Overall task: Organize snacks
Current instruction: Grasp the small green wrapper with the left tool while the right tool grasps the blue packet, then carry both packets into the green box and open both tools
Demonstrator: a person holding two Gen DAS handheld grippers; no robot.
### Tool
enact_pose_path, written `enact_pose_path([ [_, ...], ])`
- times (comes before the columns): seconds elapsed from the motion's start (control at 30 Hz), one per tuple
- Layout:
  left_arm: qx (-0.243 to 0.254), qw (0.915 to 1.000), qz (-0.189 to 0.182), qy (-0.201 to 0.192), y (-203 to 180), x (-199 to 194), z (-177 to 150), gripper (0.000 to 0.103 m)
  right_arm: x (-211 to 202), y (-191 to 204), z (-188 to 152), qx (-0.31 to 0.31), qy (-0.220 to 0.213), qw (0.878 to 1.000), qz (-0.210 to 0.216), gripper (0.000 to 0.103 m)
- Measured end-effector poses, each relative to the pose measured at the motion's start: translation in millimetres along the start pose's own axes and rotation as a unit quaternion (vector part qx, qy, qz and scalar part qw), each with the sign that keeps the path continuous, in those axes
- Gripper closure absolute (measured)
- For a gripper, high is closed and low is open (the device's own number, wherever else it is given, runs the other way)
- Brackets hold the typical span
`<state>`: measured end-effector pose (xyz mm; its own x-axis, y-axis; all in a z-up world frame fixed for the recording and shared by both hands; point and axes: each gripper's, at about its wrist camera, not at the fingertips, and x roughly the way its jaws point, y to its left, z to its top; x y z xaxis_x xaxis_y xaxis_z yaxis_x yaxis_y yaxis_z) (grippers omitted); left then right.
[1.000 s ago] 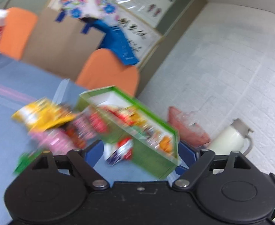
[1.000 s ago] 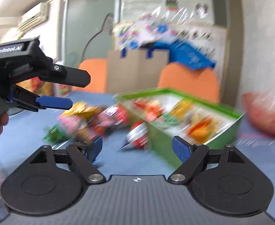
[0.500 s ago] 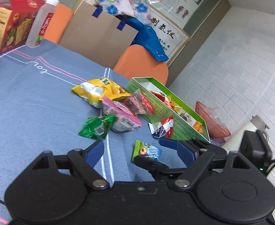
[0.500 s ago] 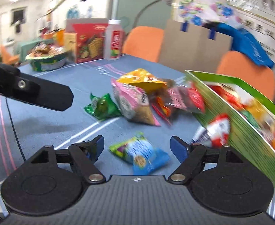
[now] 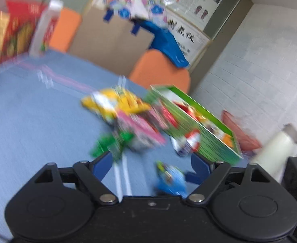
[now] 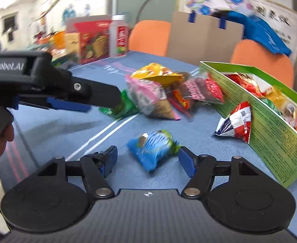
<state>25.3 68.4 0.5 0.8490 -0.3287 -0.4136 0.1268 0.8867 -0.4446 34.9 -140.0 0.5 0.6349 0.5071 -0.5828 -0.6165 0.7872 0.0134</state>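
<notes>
Right gripper spread wide around a blue snack packet lying on the blue table beside the green box — left gripper also wide, holding nothing.

Both grippers are black plastic with blue pads and silver pivot screws; the left gripper reads "GenRobot.AI" in white.
</notes>
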Motion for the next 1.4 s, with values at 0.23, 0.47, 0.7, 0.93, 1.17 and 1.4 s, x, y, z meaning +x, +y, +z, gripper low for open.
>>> enact_pose_path([
  [0.23, 0.068, 0.9963, 0.036, 0.039, 14.8, 47.4, 17.6, 0.000, 10.7, -0.7, 0.4, 0.041, 0.001, 0.999, 0.007, 0.000],
  [0.47, 0.067, 0.9952, 0.038, 0.060, 23.5, 59.1, 10.4, 0.017, 12.1, -10.2, -0.9, 0.056, 0.001, 0.998, -0.003, 0.017],
  [0.7, 0.064, 0.9952, 0.022, 0.071, 21.1, 60.9, 9.4, 0.020, 7.4, -14.1, -3.0, 0.056, -0.009, 0.998, 0.008, 0.031],
  [0.93, 0.040, 0.9955, -0.056, 0.064, -4.7, 27.6, 9.3, 0.022, -29.2, -27.0, -3.4, 0.054, -0.063, 0.997, -0.008, 0.031],
  [1.17, 0.072, 0.9859, -0.142, 0.051, -66.7, 44.4, 38.5, 0.020, -62.4, -61.2, 14.8, 0.058, -0.132, 0.987, -0.069, 0.031],
  [1.4, 0.061, 0.9818, -0.176, 0.038, -110.3, 97.3, 67.3, 0.020, -67.7, -113.6, 26.8, 0.071, -0.154, 0.974, -0.149, 0.030],
])
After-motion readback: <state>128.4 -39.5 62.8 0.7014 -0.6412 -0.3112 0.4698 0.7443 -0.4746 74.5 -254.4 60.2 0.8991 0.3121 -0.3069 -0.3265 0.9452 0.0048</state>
